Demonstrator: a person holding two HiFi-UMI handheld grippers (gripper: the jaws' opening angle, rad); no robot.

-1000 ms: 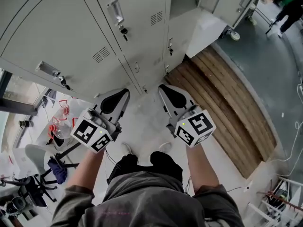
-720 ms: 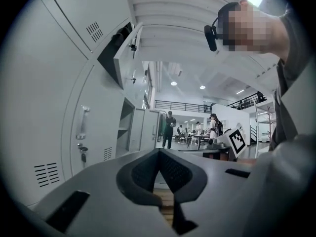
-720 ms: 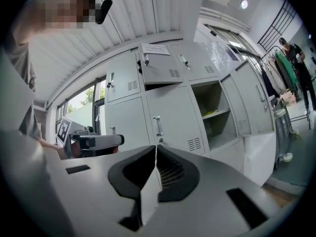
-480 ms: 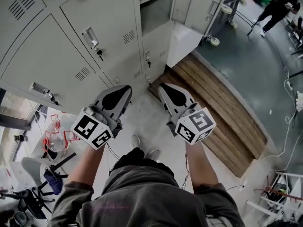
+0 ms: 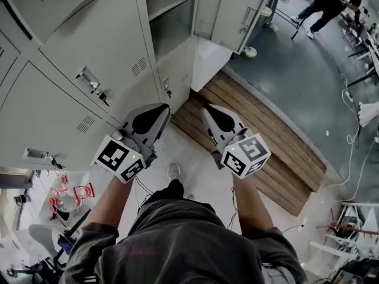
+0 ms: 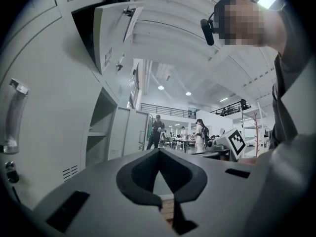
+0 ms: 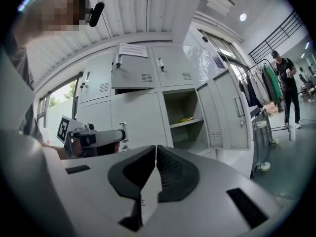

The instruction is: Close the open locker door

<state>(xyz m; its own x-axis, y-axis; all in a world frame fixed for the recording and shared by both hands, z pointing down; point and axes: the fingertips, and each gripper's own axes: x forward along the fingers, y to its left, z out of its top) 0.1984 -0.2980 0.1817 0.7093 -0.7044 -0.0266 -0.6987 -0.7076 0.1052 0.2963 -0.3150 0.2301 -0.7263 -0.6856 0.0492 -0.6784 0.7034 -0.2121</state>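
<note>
L gripper [image 5: 165, 107]: fingers pressed together, nothing between | R gripper [image 5: 206, 107]: same, empty | open locker door [image 5: 228, 10]: swung out ahead-right, well apart from both, beyond wooden platform [image 5: 266, 141]

Got my left forearm [image 5: 111, 201] and right forearm [image 5: 251, 199] stretched out in front, roughly parallel. The left gripper [image 5: 161, 107] and right gripper [image 5: 208, 107] sit side by side at about the same height, near each other but not touching, noses pointing away from my body. Both sets of jaws are pinched together at the tips, nothing caught between them.
</note>
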